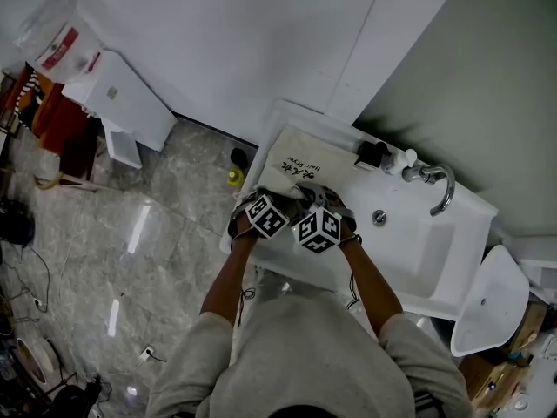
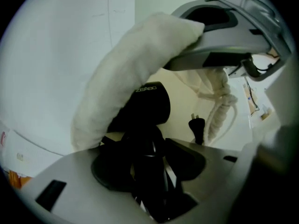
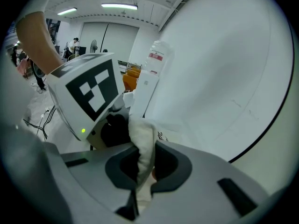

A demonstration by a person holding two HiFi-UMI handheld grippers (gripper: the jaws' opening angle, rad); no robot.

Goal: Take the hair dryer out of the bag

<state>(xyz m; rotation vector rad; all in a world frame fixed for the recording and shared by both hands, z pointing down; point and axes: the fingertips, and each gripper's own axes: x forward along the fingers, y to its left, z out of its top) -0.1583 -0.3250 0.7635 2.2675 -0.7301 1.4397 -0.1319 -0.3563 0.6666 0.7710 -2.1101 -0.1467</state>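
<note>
One hair dryer lies in one bag at 12 o'clock on the table. Your left gripper has fingers clamped on its handle; your right gripper, fingers pinching bag cloth.

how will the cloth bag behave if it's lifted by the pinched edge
Probably floppy: the bag creases into a thin fold in the right gripper. It would likely sag around the hair dryer rather than hold its mouth open. The matte cloth looks unlikely to slip.
</note>
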